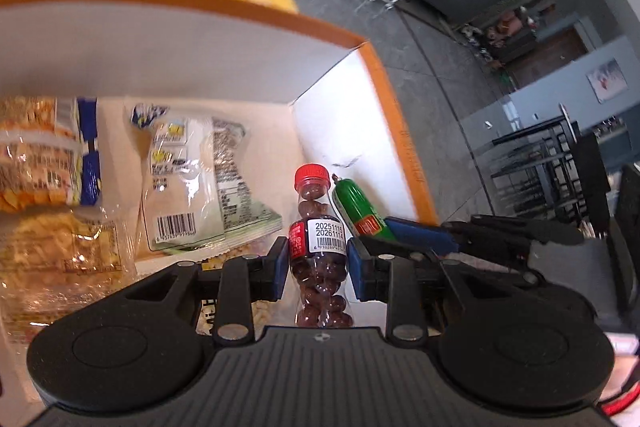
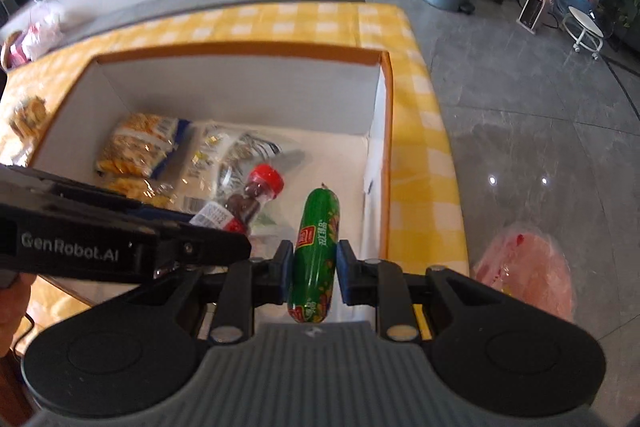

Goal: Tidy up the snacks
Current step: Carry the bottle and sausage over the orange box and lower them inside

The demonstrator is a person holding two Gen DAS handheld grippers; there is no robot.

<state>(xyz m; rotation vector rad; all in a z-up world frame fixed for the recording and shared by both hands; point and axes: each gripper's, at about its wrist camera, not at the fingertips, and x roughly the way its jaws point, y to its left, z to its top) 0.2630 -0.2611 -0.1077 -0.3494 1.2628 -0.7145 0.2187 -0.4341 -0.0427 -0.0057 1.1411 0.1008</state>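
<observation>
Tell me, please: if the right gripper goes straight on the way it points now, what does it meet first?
Probably the bare white floor of the box. The right gripper, holding the green sausage, points down into the box's empty right part, beside the bottle. Depth is unclear.

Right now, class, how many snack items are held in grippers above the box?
2. The left gripper grips a red-capped bottle of chocolate balls; the right gripper grips a green sausage. Both hang over the box, beside its right wall.

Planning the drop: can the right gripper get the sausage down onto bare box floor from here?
Probably yes. The right gripper holds the green sausage over a bare strip of the box floor; the bottle is to its left.
</observation>
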